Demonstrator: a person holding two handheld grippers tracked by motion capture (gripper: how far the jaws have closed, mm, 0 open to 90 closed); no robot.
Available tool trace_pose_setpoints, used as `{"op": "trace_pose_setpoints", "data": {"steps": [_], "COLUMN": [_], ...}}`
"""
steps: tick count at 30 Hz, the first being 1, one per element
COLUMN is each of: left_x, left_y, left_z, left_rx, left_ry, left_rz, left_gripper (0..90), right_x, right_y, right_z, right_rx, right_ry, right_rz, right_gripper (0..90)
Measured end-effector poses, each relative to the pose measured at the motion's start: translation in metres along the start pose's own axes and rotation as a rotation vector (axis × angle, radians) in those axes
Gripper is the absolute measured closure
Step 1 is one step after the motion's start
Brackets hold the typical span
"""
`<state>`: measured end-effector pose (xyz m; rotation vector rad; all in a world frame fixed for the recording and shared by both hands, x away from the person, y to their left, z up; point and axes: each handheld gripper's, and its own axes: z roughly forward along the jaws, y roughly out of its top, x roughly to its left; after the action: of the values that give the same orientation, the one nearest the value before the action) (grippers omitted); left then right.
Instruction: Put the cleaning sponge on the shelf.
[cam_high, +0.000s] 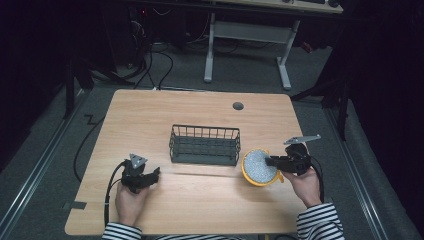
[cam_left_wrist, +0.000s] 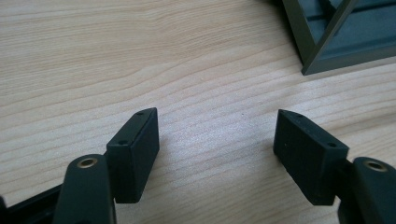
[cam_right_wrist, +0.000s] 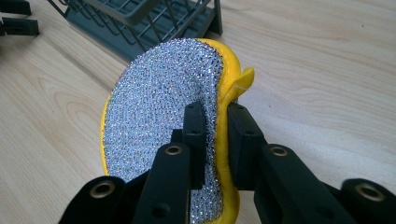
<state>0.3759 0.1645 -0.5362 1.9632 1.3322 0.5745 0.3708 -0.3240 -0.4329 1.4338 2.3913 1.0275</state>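
While my right gripper (cam_high: 274, 161) pinches the round scrub pad (cam_high: 258, 167) by its edge, I take the wire basket (cam_high: 204, 145) as my landmark. The pad, silver mesh face w/ yellow backing, sits just right of the basket's front right corner, tilted up on its rim. In the right gripper view the jaws clamp the pad's (cam_right_wrist: 161, 116) edge, one pad on the mesh, one on the yellow side; grip looks thin, near the rim only.

My left gripper (cam_high: 150, 177) rests on the table (cam_high: 150, 115) off the basket's front left corner, jaws spread wide w/ nothing between them, bare wood under them in the left gripper view (cam_left_wrist: 217, 154).

I reckon the job is getting the pad into the basket (cam_right_wrist: 140, 23). To do it well: keep the squeeze firm, since a floppy pad could slip or fold; clear the basket's top wire before moving across; go over the open middle, not the rim; let go low so it lies flat. Left gripper can steady the basket if it slides.
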Motion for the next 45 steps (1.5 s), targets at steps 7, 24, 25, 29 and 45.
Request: {"op": "trace_pose_setpoints", "data": {"steps": [7,24,25,29,45], "left_x": [0.000,0.000,0.000,0.000,0.001], "left_y": [0.000,0.000,0.000,0.000,0.000], "left_z": [0.000,0.000,0.000,0.000,0.000], "left_rx": [-0.001,-0.001,-0.001,-0.001,-0.002], "left_ry": [-0.003,-0.007,-0.007,-0.007,-0.014], "left_rz": [-0.003,0.000,0.000,-0.001,-0.004], "left_gripper": [31.5,30.6,30.6,30.6,30.5], "right_x": [0.001,0.010,0.010,0.015,0.031], "right_y": [0.014,0.068,0.068,0.084,0.130], "right_z": [-0.014,-0.038,-0.038,-0.036,0.005], "right_rx": [-0.025,-0.101,-0.101,-0.102,-0.106], "right_ry": [-0.012,-0.016,-0.016,-0.022,-0.007], "right_rz": [-0.020,-0.086,-0.086,-0.113,-0.141], "right_gripper": [79.5,79.5,79.5,79.5,79.3]}}
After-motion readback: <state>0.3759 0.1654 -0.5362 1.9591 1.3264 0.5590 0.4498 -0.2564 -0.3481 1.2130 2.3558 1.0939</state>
